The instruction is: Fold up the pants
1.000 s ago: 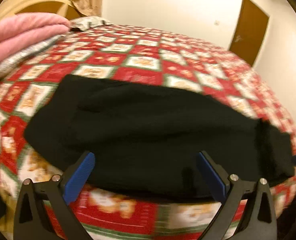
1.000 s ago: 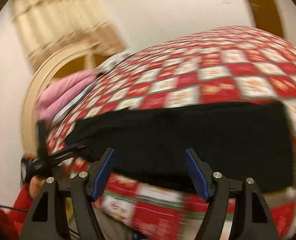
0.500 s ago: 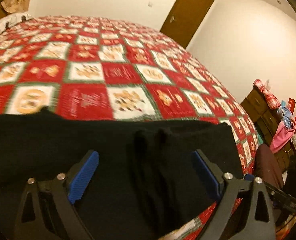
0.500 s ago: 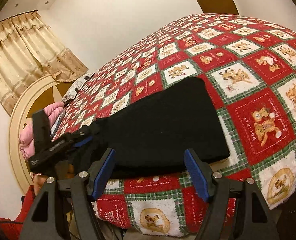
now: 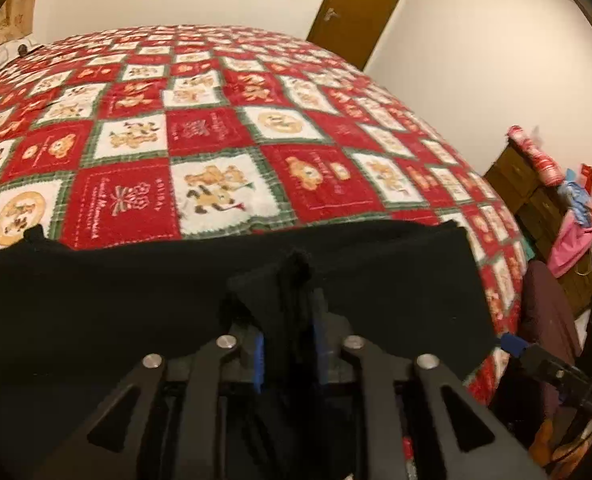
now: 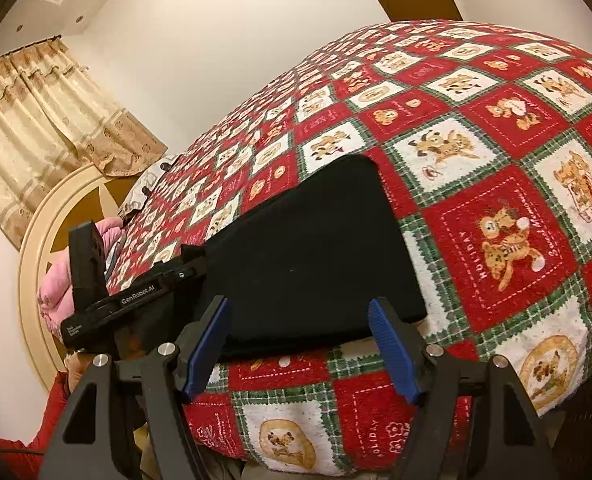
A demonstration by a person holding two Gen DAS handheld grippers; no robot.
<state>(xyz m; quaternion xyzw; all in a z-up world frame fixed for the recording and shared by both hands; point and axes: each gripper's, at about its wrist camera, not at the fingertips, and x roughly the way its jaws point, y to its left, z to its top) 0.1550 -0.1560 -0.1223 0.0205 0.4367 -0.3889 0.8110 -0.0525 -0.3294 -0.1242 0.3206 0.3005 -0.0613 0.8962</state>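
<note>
Right now your left gripper (image 5: 288, 316) is pinched onto a raised fold of the black pants (image 5: 136, 292): the two blue pads have come nearly together, and a peak of dark cloth stands up between them and drapes over the fingertips, so the pads themselves are mostly buried in fabric. From that same camera the pants stretch across the near edge of the bed, lying flat on the red, white and green patchwork blanket (image 5: 224, 136), with their right-hand end stopping short of the blanket's corner. Your right gripper (image 6: 300, 340) is spread wide, its blue fingers (image 6: 206, 346) standing well apart and gripping nothing; the near edge of the pants (image 6: 308, 252) sits between them, just beyond the tips, and you cannot tell from this angle whether either pad touches the cloth. In the right wrist view the pants read as a neat dark rectangle running away along the bed's front edge, and the left gripper (image 6: 184, 266) shows at their far end, its black body reaching in from the left. Beyond it a pink bundle (image 6: 56, 280) lies by the rounded cream headboard (image 6: 36, 240), and a brown door (image 5: 356, 8) stands in the far wall.
</note>
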